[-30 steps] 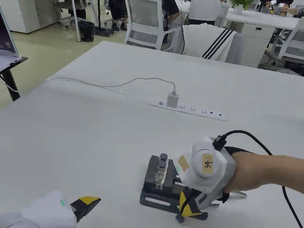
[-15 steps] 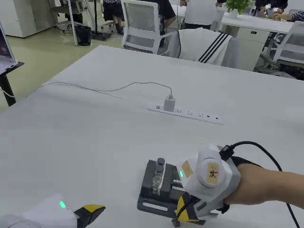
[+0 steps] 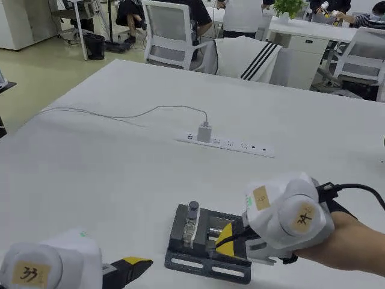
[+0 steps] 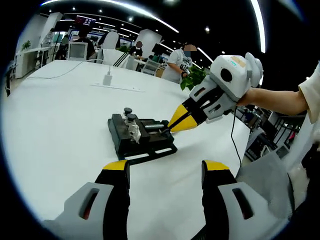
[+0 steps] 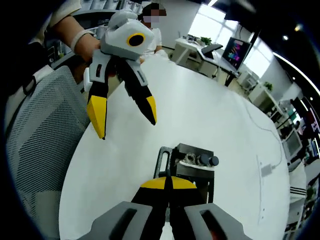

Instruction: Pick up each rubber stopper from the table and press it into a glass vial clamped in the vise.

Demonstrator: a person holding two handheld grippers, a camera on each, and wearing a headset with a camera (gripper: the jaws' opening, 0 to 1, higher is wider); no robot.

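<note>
A black vise (image 3: 180,236) sits on the white table near its front edge. It clamps small glass vials (image 3: 190,226) capped with dark rubber stoppers (image 3: 193,206). My right gripper (image 3: 226,240) is shut, its yellow tips resting over the vise's right part, beside the vials. Its own view has the shut tips (image 5: 167,184) just short of the vise (image 5: 192,152) and the stoppers (image 5: 209,160). My left gripper (image 3: 133,266) hangs open at the lower left, apart from the vise. From its own view the open left gripper (image 4: 166,168) faces the vise (image 4: 142,142), the stoppers (image 4: 131,117) and the right gripper (image 4: 172,126).
A white power strip (image 3: 240,146) with a charger (image 3: 204,131) and a thin cable (image 3: 108,113) lies across the table's middle. Office chairs (image 3: 171,30), one draped with a striped jacket (image 3: 246,57), stand beyond the far edge. Bare tabletop (image 3: 90,180) lies left of the vise.
The right gripper has risen from the vise's front right corner and turned left, tips now over the vise. The left gripper has come further into the head view. The camera shifted.
</note>
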